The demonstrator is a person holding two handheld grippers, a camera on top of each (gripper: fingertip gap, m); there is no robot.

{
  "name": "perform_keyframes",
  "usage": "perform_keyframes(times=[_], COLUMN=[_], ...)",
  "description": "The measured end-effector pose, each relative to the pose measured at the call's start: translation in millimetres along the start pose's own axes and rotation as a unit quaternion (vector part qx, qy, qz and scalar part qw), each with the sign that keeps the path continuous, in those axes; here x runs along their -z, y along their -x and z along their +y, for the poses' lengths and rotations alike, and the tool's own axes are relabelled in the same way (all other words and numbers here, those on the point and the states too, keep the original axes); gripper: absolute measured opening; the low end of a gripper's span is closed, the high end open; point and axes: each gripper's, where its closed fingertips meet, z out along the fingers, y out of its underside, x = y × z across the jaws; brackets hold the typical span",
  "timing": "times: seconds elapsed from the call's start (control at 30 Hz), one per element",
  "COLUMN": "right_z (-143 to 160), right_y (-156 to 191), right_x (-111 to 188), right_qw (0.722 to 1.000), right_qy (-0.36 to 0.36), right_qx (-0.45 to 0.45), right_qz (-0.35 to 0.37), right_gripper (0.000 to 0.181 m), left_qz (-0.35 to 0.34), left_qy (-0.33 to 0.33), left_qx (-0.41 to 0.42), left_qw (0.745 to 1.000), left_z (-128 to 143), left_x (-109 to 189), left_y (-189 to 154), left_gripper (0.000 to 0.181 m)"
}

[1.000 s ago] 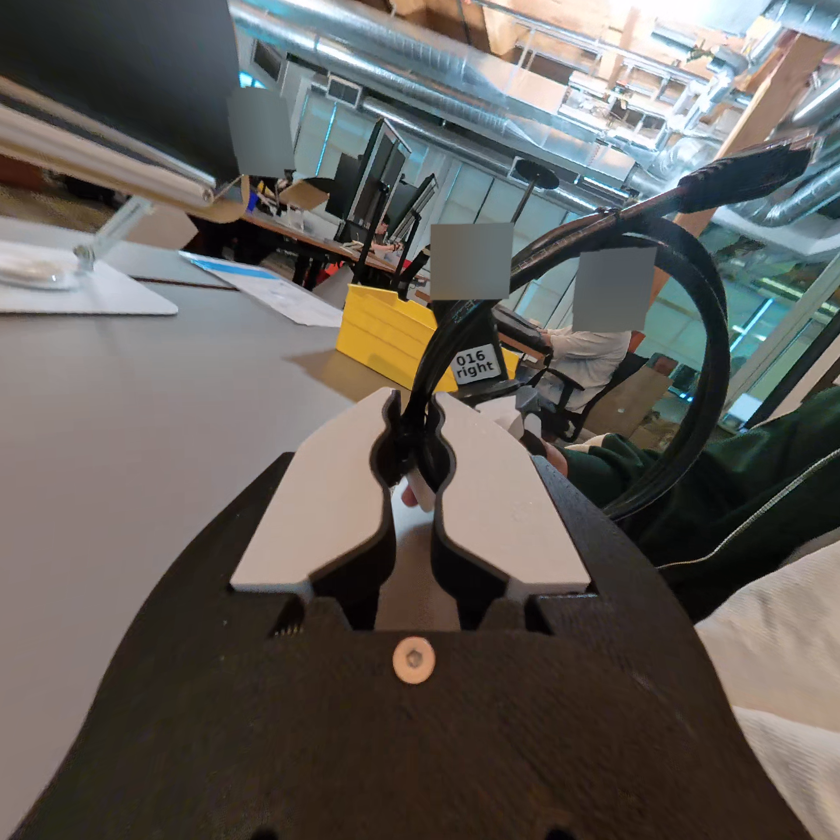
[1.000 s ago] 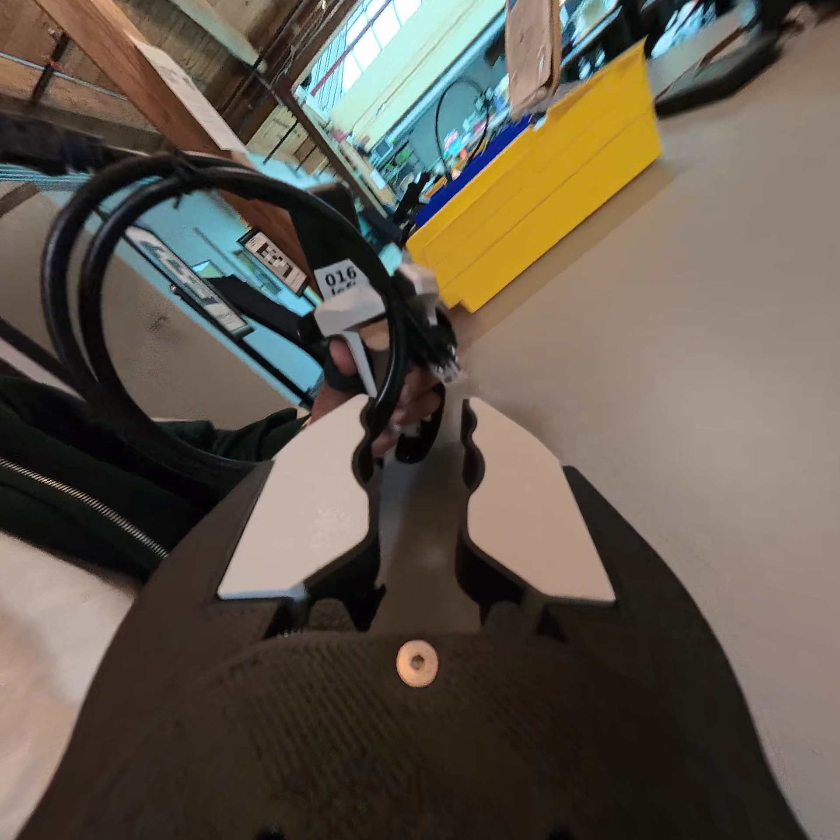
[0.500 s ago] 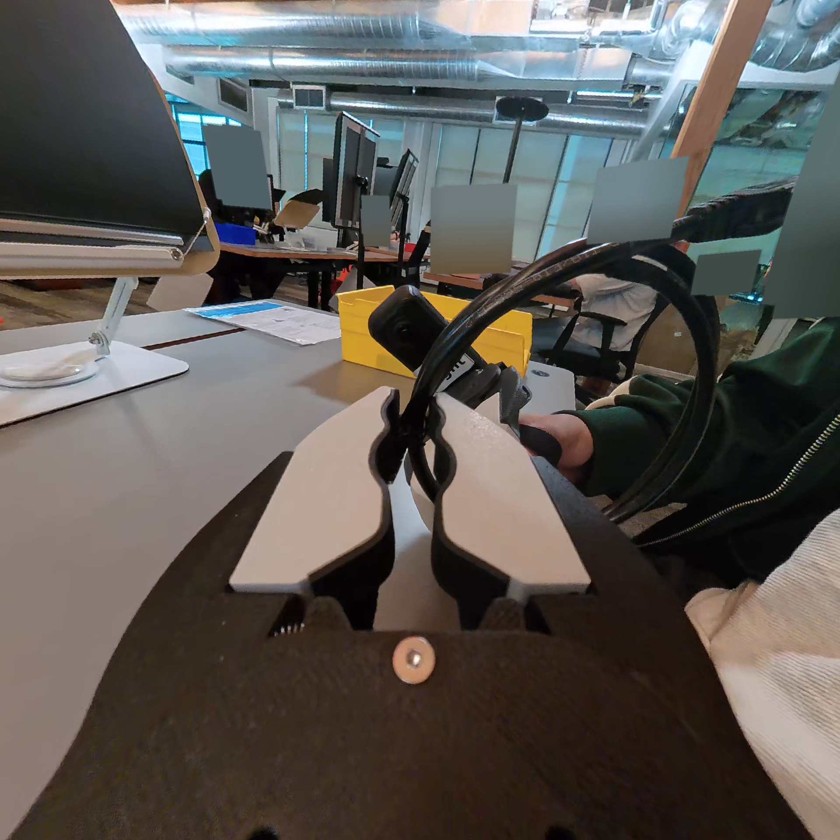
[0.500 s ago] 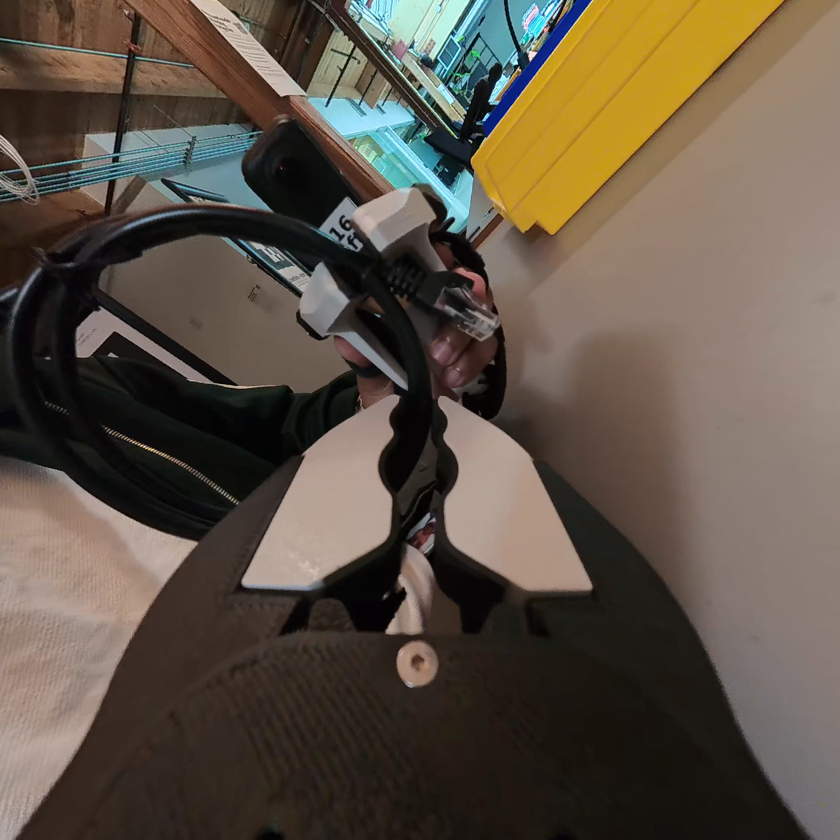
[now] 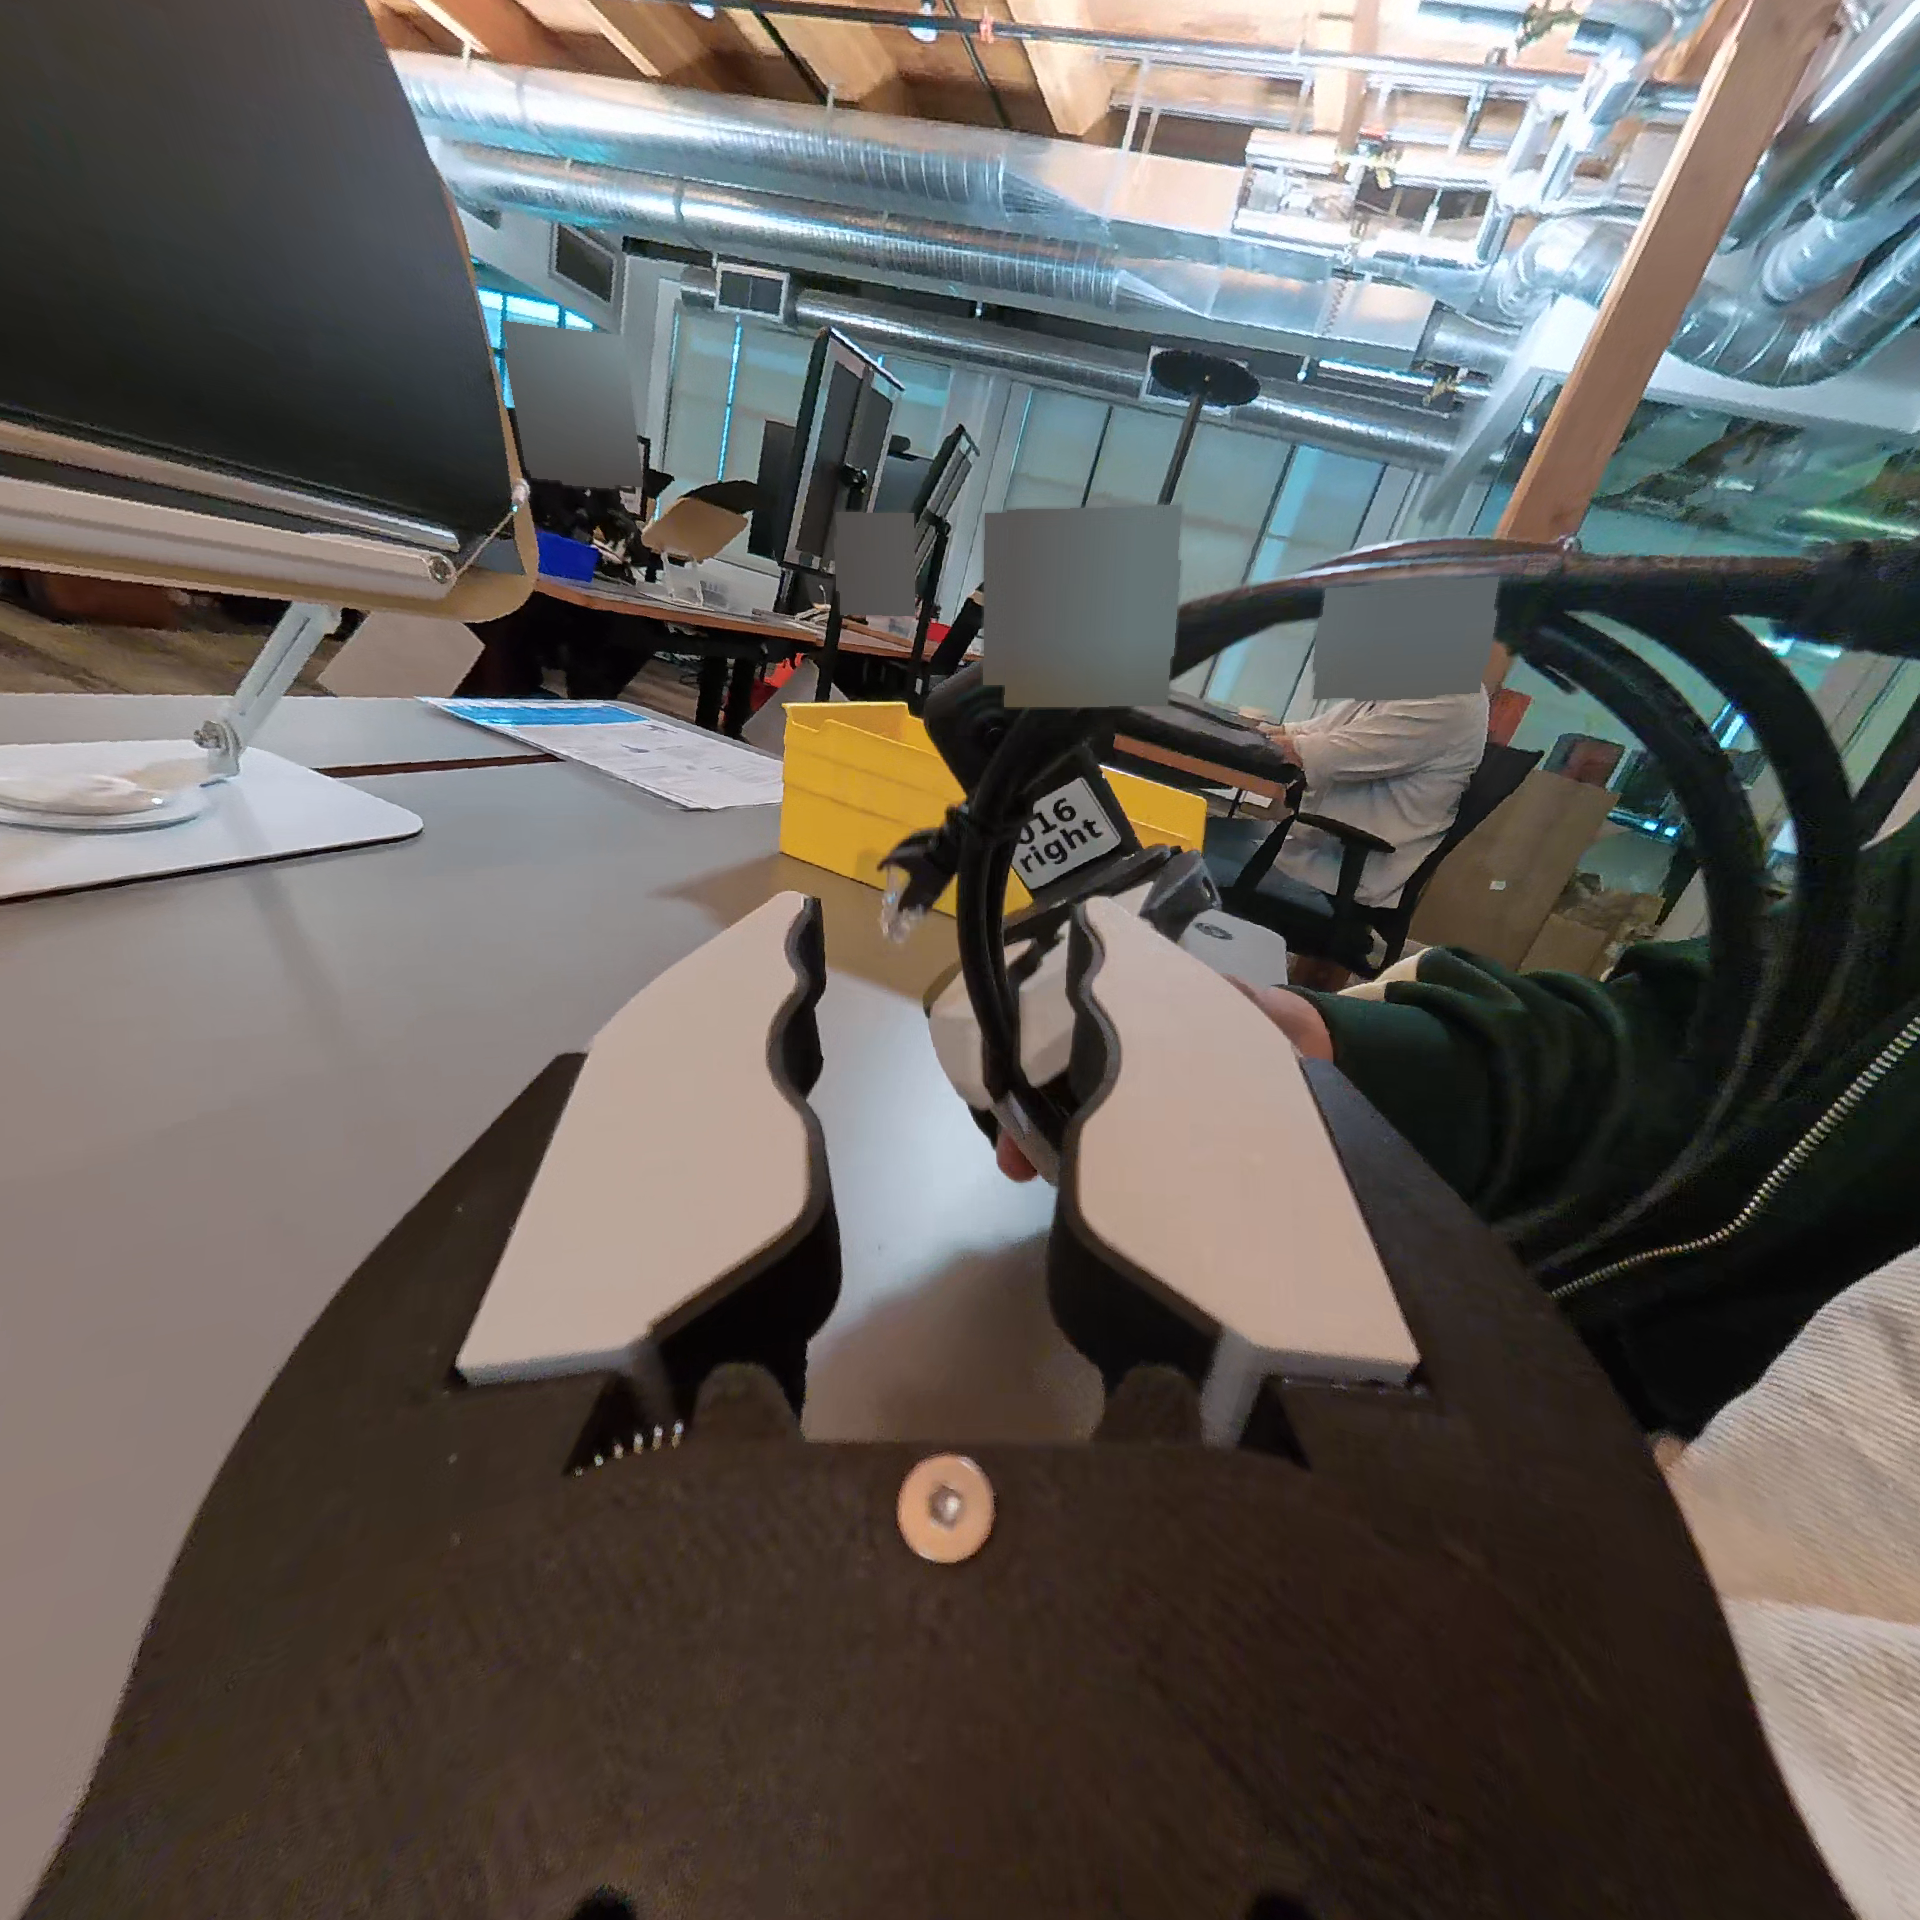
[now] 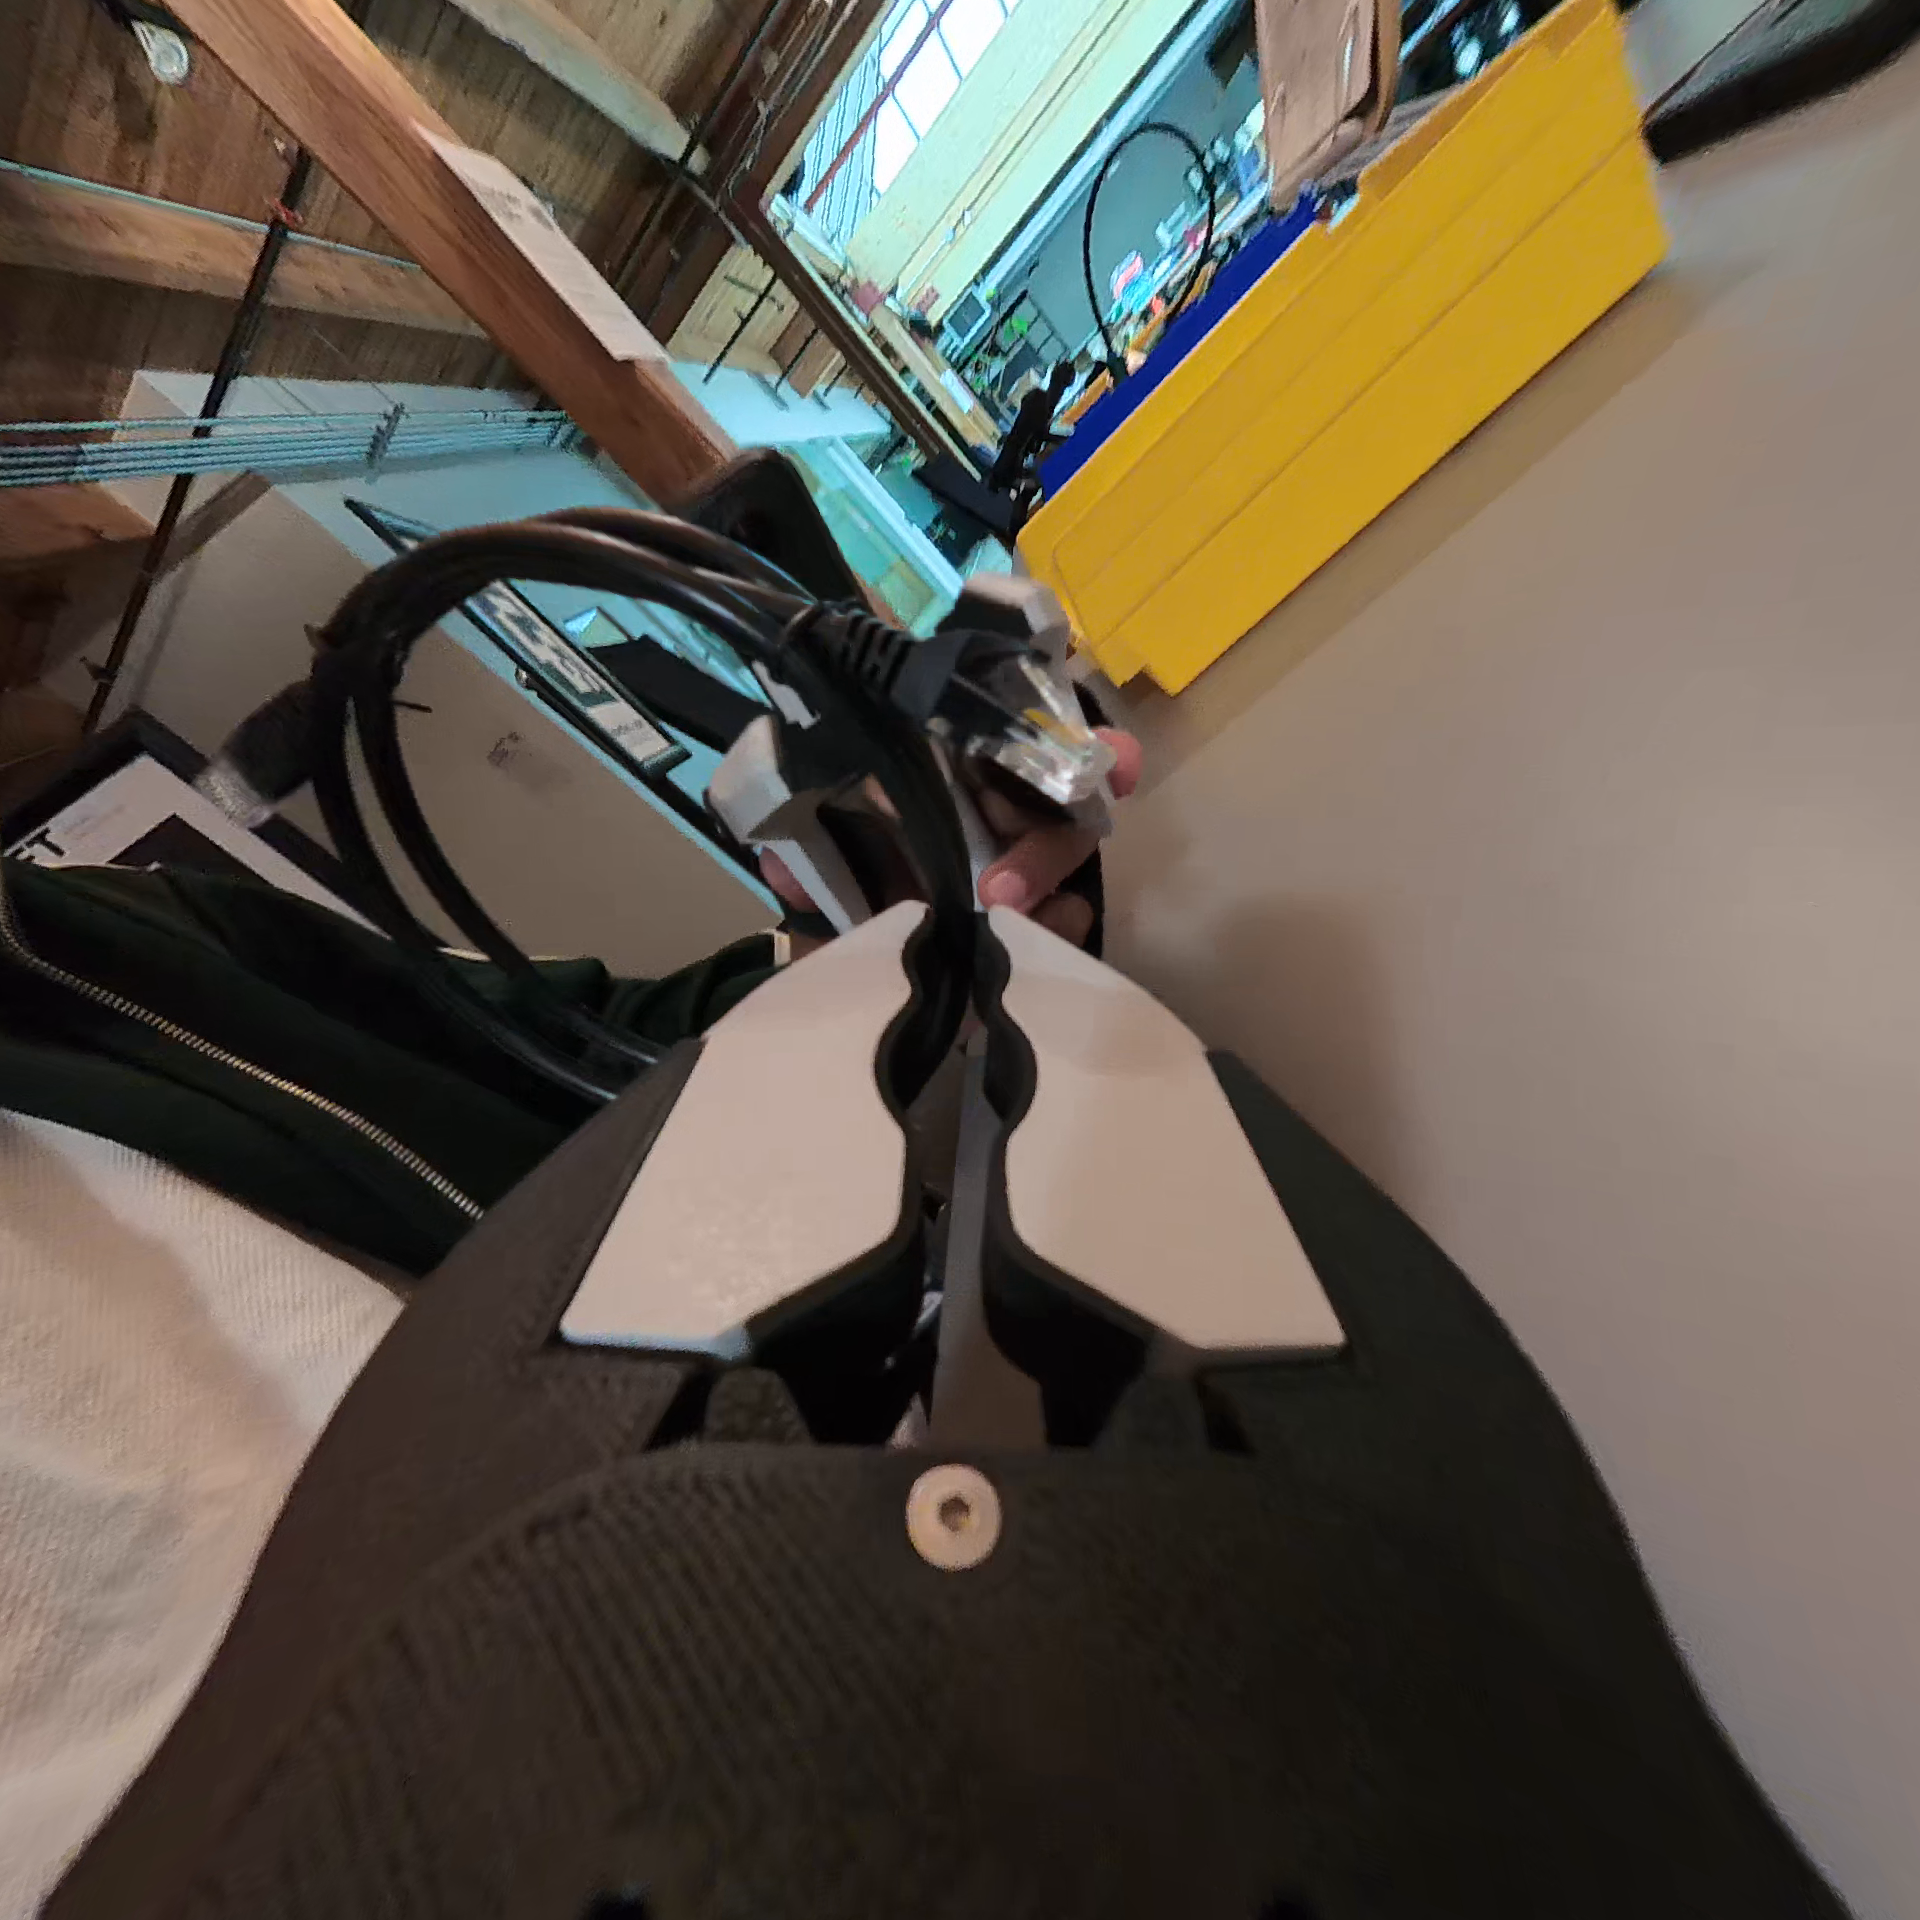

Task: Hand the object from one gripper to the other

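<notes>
1. While our left gripper (image 5: 945,935) stands with jaws apart and empty, we see the coiled black network cable (image 5: 982,935) just beyond it, pinched by the right gripper (image 5: 1023,1049).
2. In the right wrist view, our right gripper (image 6: 951,925) clamps the cable (image 6: 940,831); light and floppy, it is best held on the bundled strands, not the brittle clear plug (image 6: 1044,738).
</notes>
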Motion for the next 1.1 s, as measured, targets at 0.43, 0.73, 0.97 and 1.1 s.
perform_keyframes(times=[0.43,0.73,0.97,1.1], right_z=[-29,-26,-24,-19], right_y=[-8,-9,-10,-10], right_x=[24,22,21,17], right_qw=[0.981,0.975,0.968,0.956], right_qy=[-0.045,-0.032,-0.020,0.004], right_qx=[0.151,0.173,0.199,0.241], right_qz=[0.115,0.134,0.152,0.169], right_gripper=[0.006,0.006,0.006,0.006], left_qz=[0.100,0.122,0.120,0.121], left_qy=[0.106,0.138,0.181,0.205], left_qx=[0.202,0.292,0.283,0.286], left_qw=[0.969,0.939,0.934,0.928], left_z=[44,58,72,78], left_x=[-10,-11,-14,-12], left_y=[-14,-15,-22,-24], left_gripper=[0.011,0.021,0.016,0.008])
